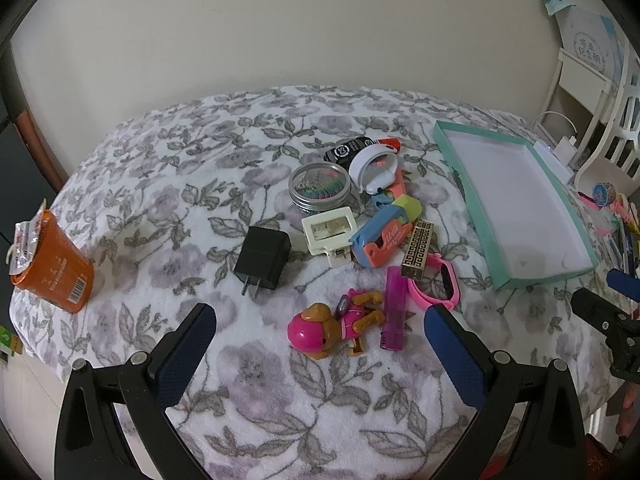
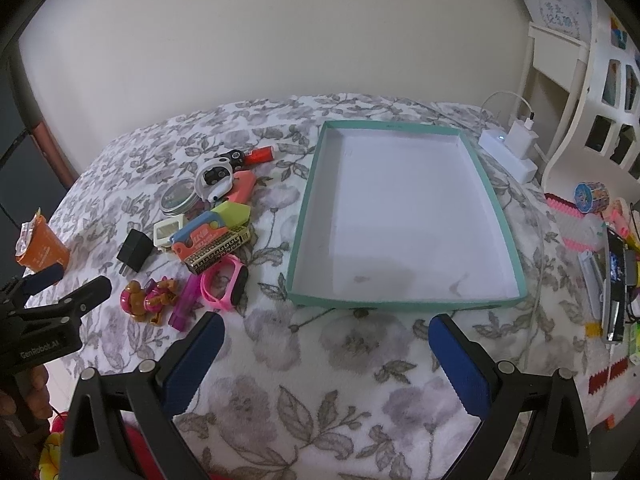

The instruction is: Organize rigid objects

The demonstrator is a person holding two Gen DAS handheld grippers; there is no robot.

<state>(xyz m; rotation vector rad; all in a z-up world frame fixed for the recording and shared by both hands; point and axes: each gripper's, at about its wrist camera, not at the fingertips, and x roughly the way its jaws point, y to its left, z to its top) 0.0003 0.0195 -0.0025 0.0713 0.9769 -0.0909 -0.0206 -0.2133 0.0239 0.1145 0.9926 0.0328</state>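
Observation:
A pile of small rigid objects lies on the floral blanket: a pink toy dog, a purple lighter, a pink watch, a black charger, a cream clip, a round tin and a blue-orange toy. An empty teal-rimmed box lies to their right. My left gripper is open, just before the toy dog. My right gripper is open and empty, in front of the box's near rim. The pile also shows in the right wrist view.
An orange cup stands at the blanket's left edge. A white power strip with a charger lies behind the box. Cluttered stationery and toys sit at the right. A white chair stands at the back right.

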